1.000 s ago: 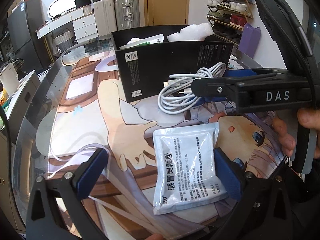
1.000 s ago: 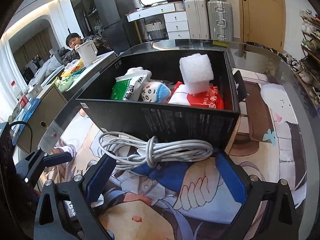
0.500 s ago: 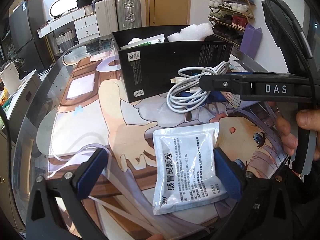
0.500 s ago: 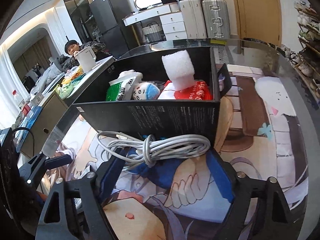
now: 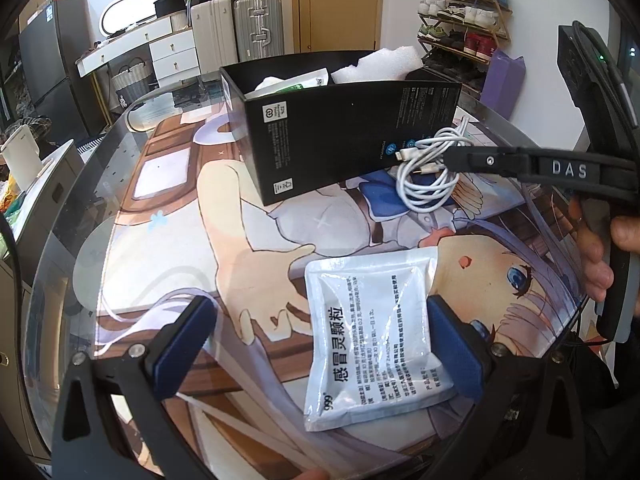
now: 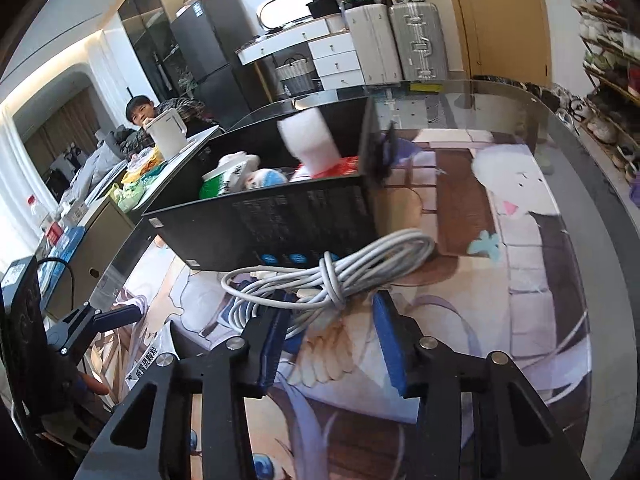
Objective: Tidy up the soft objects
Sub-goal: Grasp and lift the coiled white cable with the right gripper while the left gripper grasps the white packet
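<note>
A black open box (image 5: 344,136) (image 6: 280,224) stands on the printed mat and holds a white foam block (image 6: 308,144), a green packet (image 6: 220,184) and a red packet (image 6: 344,168). A coiled white cable (image 6: 332,276) (image 5: 432,172) lies by the box's front corner. My right gripper (image 6: 332,336) (image 5: 452,158) straddles the cable with its jaws closing. One blue pad touches the strands, and a gap shows at the other pad. My left gripper (image 5: 316,344) is open, low over a white sachet (image 5: 376,332) that lies against its right pad.
The mat lies on a round glass table whose edge (image 6: 600,184) curves close on the right. A person (image 6: 138,114) sits behind a white kettle (image 6: 166,132) at the back left. Suitcases (image 5: 240,28) and a shoe rack (image 5: 464,20) stand by the far wall.
My right gripper has slid sideways along the box front while its jaws narrowed. The cable shifted with it toward the box's corner. The left gripper and the sachet have not moved.
</note>
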### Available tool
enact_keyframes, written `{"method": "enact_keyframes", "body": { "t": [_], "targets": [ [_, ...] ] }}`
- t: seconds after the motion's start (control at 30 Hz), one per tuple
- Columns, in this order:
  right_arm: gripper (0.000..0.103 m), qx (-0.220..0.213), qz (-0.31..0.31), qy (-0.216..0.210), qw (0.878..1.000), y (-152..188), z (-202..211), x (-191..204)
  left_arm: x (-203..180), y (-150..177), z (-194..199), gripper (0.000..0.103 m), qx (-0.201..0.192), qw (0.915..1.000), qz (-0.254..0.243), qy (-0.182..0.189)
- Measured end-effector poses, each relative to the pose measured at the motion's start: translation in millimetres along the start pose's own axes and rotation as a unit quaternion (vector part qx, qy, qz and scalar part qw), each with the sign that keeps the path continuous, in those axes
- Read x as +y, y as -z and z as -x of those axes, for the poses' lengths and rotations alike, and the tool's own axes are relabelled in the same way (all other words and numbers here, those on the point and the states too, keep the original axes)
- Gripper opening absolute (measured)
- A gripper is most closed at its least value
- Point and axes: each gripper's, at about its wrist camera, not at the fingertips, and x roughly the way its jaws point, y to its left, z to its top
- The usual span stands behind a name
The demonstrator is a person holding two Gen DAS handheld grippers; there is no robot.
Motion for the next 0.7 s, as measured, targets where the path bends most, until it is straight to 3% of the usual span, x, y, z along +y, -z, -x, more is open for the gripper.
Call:
{"method": "enact_keyframes", "body": {
  "t": [0.1, 0.27, 0.6, 0.7],
  "targets": [
    [0.052, -0.001, -0.005, 0.002, 1.0, -2.3, 1.4, -2.4, -0.2, 0.0, 0.1, 0.103, 0.0, 1.0, 0.0, 0.0],
    [0.069, 0.006, -0.035, -0.024, 0.999, -5.0, -3.2, -3.3, -1.1, -0.5, 0.1, 0.103, -0.001, 1.0, 0.0, 0.0],
    [0.069, 0.001, -0.04, -0.008, 0.999, -15.1, -11.8, 7.5, -1.4, 0.0, -0.1, 0.103, -0.001, 1.0, -0.001, -0.001],
    [0.058, -0.004, -0.042, -0.005, 0.999, -15.0, -10.5, 5.5, -1.3, 0.5, -0.3, 0.103, 0.0, 1.0, 0.0, 0.0]
  ]
}}
